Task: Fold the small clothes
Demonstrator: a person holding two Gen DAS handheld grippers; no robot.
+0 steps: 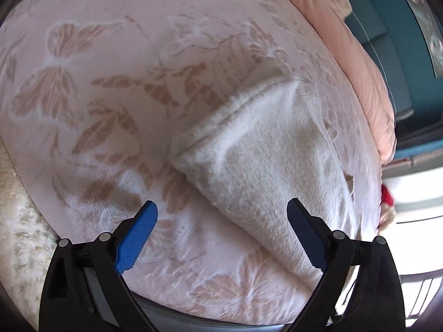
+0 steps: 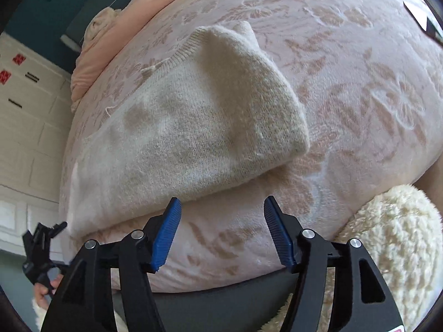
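Note:
A cream knitted garment (image 1: 257, 163) lies on a pink floral blanket (image 1: 105, 88), partly folded, with a ribbed hem at its far edge. In the right wrist view the garment (image 2: 193, 130) has one part folded over on top. My left gripper (image 1: 221, 215) is open and empty, just in front of the garment's near edge. My right gripper (image 2: 221, 213) is open and empty, just below the garment's near folded edge. The left gripper also shows in the right wrist view (image 2: 41, 251) at the lower left, held by a hand.
A peach quilt (image 1: 357, 63) and a beige bundle (image 2: 99, 25) lie at the blanket's far edge. A fluffy cream blanket (image 2: 393, 238) sits at the near right. A teal wall (image 1: 387, 41) and white cabinets (image 2: 25, 127) stand behind.

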